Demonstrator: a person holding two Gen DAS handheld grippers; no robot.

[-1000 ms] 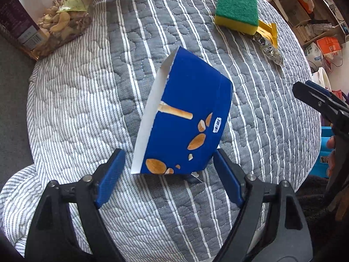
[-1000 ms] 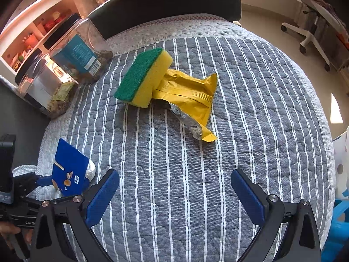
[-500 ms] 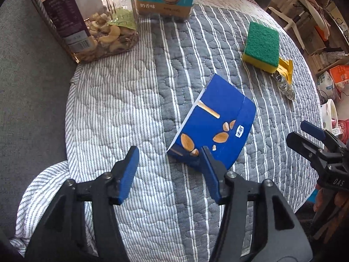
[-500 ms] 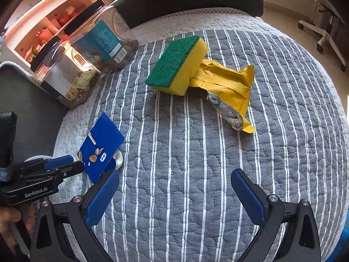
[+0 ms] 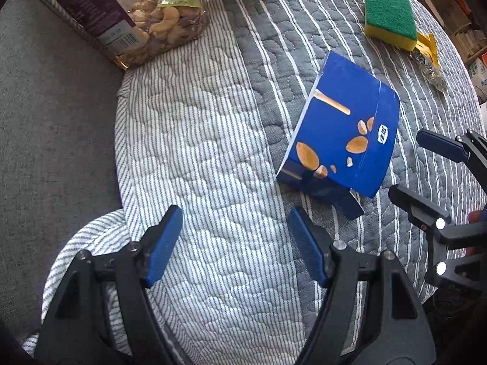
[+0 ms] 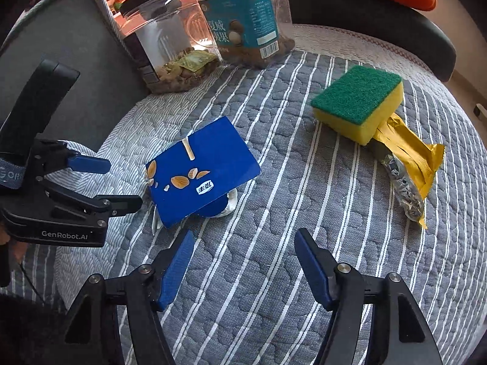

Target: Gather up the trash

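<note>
A quilted, striped tabletop point(image 6: 304, 182) spreads ahead of both my tools. Two nut jars point(image 6: 170, 39) stand at its far edge, beyond my left tool point(image 5: 234, 240), whose jaws gape with nothing between them. The blue snack box point(image 6: 201, 167) lies just ahead of my right tool point(image 6: 243, 261), also spread wide and holding nothing. Farther off to its right, a green-and-yellow sponge point(image 6: 359, 103) sits on a crumpled yellow wrapper point(image 6: 408, 164).

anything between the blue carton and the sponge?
Nothing: in the right wrist view only bare striped quilt separates the blue carton from the sponge.
</note>
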